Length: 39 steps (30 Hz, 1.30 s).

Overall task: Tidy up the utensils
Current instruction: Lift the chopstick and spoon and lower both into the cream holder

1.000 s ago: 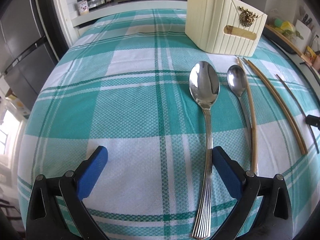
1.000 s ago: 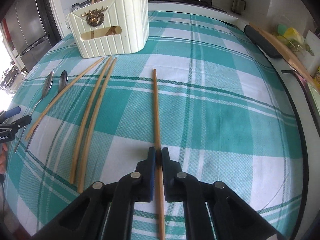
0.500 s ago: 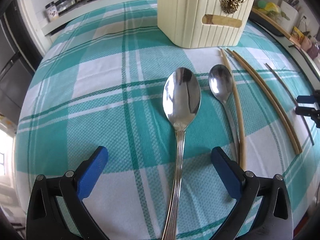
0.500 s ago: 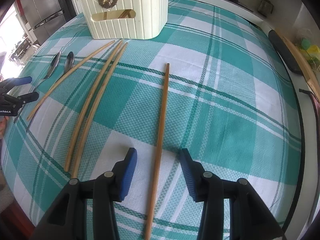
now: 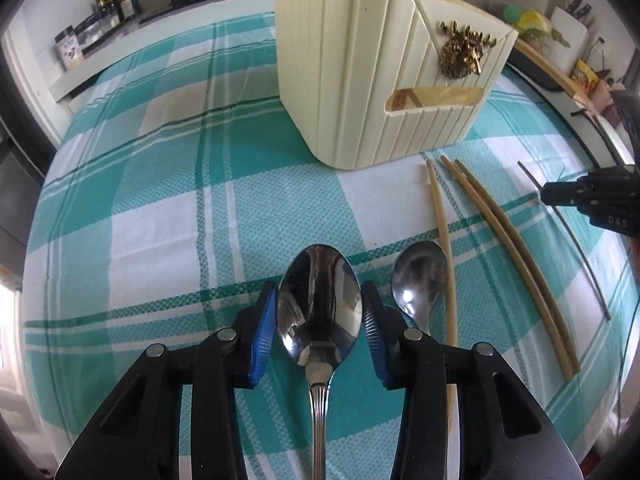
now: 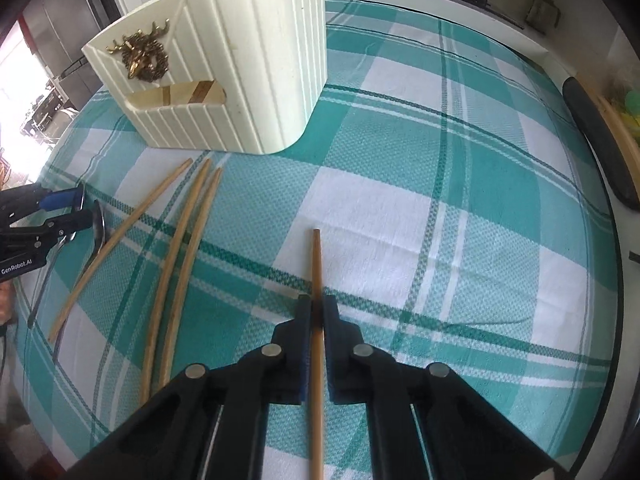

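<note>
**Spoon flanked on the left, chopstick clamped on the right**

While my left hand-held gripper (image 5: 319, 322) points down at the desk (image 5: 160, 208) with its teal-and-white checked cloth, its blue pads are closing on either side of the big spoon (image 5: 319, 312). The bowl sits between them and fills the gap; whether the pads already press on its edges I cannot tell. The spoon's ribbed handle runs toward six o'clock. Just beside it, at three o'clock, lies the small spoon (image 5: 420, 276), with one pale chopstick (image 5: 442, 240) along its far side. Further toward three o'clock lies a pair of chopsticks (image 5: 516, 256). The cream utensil holder (image 5: 360, 80) with its brass stag ornament stands at twelve to one o'clock. At the three o'clock edge my right hand-held gripper (image 5: 548, 196) shows, pinched on a dark chopstick (image 5: 576, 244).

In the right wrist view, that same right hand-held gripper (image 6: 317, 320) is together, clamped on the single chopstick (image 6: 317, 264), whose tip points to twelve o'clock. The pair of chopsticks (image 6: 184, 256) lies at nine to ten o'clock, another beyond it. The utensil holder (image 6: 248, 56) stands at eleven o'clock. My left hand-held gripper (image 6: 76, 212) is at the nine o'clock edge, over the spoons.
</note>
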Each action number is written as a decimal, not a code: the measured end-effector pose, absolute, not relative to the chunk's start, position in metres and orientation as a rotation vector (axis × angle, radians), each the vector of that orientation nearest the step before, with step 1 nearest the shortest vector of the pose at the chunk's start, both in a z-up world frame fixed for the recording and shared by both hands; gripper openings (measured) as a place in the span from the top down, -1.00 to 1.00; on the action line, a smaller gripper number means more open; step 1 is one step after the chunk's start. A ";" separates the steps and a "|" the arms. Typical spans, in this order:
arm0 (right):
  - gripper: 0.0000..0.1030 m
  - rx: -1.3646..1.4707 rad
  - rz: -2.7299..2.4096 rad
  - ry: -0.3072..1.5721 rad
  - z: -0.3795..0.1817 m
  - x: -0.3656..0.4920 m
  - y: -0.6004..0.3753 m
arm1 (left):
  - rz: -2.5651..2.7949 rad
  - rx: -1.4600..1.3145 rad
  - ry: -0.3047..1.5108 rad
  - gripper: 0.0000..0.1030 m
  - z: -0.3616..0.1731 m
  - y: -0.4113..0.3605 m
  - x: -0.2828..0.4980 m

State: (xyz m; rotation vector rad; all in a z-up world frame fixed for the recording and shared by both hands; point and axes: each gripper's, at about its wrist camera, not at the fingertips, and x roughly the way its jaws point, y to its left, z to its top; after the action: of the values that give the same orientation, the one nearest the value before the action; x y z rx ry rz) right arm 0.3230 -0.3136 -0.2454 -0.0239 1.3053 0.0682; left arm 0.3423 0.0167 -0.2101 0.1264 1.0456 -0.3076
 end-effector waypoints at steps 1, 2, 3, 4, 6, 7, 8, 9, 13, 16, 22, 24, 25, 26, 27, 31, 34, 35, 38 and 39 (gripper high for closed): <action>0.89 0.003 0.075 1.277 -0.238 0.320 -0.314 | -0.312 0.111 1.022 0.19 -0.202 0.020 0.338; 0.89 0.029 0.082 1.246 -0.228 0.316 -0.315 | -0.315 0.096 0.999 0.19 -0.194 0.024 0.332; 0.89 0.048 0.089 1.213 -0.216 0.310 -0.314 | -0.317 0.085 0.976 0.19 -0.185 0.027 0.326; 0.89 0.063 0.097 1.178 -0.204 0.304 -0.314 | -0.324 0.077 0.952 0.19 -0.176 0.031 0.319; 0.89 0.088 0.111 1.105 -0.177 0.288 -0.312 | -0.340 0.067 0.901 0.19 -0.157 0.036 0.303; 0.89 0.100 0.119 1.073 -0.163 0.280 -0.312 | -0.347 0.062 0.874 0.19 -0.147 0.038 0.296; 0.89 0.110 0.127 1.041 -0.150 0.272 -0.310 | -0.355 0.055 0.848 0.19 -0.137 0.041 0.287; 0.89 0.116 0.133 1.011 -0.138 0.264 -0.309 | -0.362 0.046 0.824 0.19 -0.129 0.043 0.280; 0.88 0.115 0.142 0.905 -0.101 0.237 -0.304 | -0.386 0.009 0.742 0.19 -0.099 0.051 0.253; 0.88 0.116 0.142 0.847 -0.084 0.222 -0.301 | -0.398 -0.022 0.704 0.19 -0.085 0.056 0.243; 0.88 0.143 0.142 0.772 -0.067 0.209 -0.302 | -0.391 -0.054 0.668 0.19 -0.069 0.059 0.233; 0.88 0.149 0.144 0.755 -0.062 0.209 -0.303 | -0.402 -0.067 0.664 0.20 -0.064 0.059 0.233; 0.88 0.150 0.144 0.747 -0.059 0.210 -0.304 | -0.408 -0.071 0.662 0.20 -0.061 0.060 0.232; 0.88 0.149 0.142 0.738 -0.056 0.209 -0.303 | -0.413 -0.074 0.659 0.20 -0.059 0.059 0.232; 0.88 0.147 0.141 0.729 -0.052 0.210 -0.303 | -0.416 -0.073 0.655 0.20 -0.056 0.058 0.232; 0.88 0.137 0.139 0.702 -0.039 0.216 -0.304 | -0.442 -0.076 0.636 0.20 -0.039 0.055 0.236; 0.88 0.116 0.133 0.672 -0.026 0.227 -0.306 | -0.459 -0.092 0.595 0.20 -0.015 0.054 0.243; 0.89 0.108 0.129 0.657 -0.019 0.232 -0.306 | -0.462 -0.100 0.574 0.20 -0.004 0.055 0.247; 0.89 0.083 0.121 0.598 0.005 0.249 -0.303 | -0.470 -0.137 0.493 0.20 0.029 0.055 0.260; 0.89 0.073 0.117 0.570 0.015 0.256 -0.302 | -0.470 -0.148 0.461 0.20 0.039 0.055 0.266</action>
State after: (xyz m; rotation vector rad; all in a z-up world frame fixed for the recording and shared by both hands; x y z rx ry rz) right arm 0.2561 -0.3020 0.0146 0.0730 0.5698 0.1166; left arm 0.2659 0.0547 0.0395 -0.1480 0.4614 -0.4702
